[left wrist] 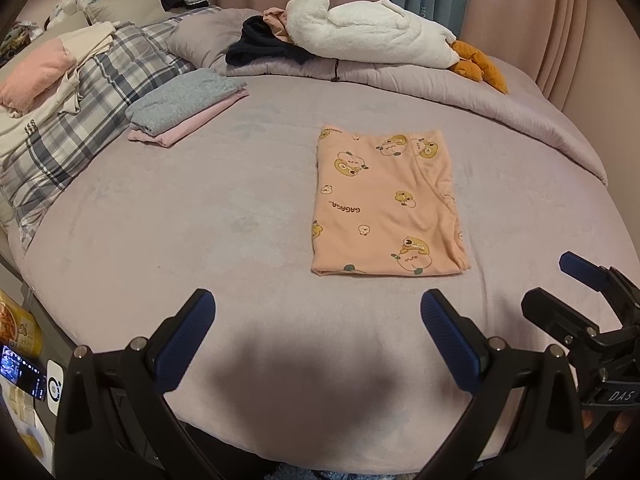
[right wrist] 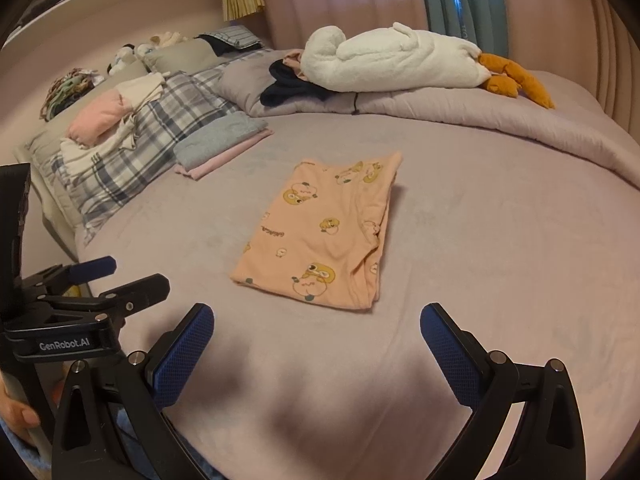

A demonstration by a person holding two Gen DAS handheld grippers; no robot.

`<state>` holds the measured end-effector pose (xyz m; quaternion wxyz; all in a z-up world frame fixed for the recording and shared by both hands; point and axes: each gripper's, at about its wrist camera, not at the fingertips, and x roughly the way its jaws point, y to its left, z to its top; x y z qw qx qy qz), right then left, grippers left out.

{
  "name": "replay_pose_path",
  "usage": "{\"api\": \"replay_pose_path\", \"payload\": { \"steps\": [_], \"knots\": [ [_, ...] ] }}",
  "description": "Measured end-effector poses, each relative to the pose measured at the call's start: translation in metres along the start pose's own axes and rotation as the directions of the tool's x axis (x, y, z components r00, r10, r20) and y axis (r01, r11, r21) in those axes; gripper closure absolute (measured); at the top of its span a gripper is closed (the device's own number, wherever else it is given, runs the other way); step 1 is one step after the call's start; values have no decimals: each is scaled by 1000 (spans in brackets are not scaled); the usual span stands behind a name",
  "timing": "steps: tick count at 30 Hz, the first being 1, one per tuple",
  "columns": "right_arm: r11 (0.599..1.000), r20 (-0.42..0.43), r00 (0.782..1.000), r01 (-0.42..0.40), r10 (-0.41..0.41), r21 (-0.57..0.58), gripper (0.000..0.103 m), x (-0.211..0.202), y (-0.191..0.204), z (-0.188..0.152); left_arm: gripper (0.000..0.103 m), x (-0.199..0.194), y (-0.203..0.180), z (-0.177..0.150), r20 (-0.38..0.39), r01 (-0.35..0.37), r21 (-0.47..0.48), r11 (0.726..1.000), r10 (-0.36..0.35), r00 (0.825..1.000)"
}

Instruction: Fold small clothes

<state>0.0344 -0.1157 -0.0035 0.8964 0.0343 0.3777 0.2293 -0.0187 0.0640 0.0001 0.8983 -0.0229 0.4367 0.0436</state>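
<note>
Left wrist view: my left gripper [left wrist: 318, 340] jaws spread wide, empty, hovering over bedsheet [left wrist: 180, 240]. Peach garment [left wrist: 384, 204] already folded into rectangle, lies ahead, slightly right of my fingertips, not touching. Right gripper [left wrist: 560, 284] just off to right, also spread.

Right wrist view: right gripper [right wrist: 316, 344] agape, nothing held. Garment ahead, slightly left. Finished stack [right wrist: 224, 146] far ahead-left.

Risk: pinching only top layer unravels fold; snagging sheet underneath drags garment askew.

The garment [left wrist: 384, 204] was peach with yellow cartoon prints; the bed [left wrist: 200, 220] lilac, the pillow [left wrist: 80, 120] grey plaid.
</note>
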Motion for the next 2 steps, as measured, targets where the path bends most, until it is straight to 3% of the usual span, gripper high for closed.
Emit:
{"api": "replay_pose_path", "payload": {
  "steps": [2],
  "knots": [
    [1000, -5, 1000, -3, 3, 4, 1, 1, 0, 0, 0, 1, 1, 1, -2, 19, -9, 1000, -19, 1000]
  ]
}}
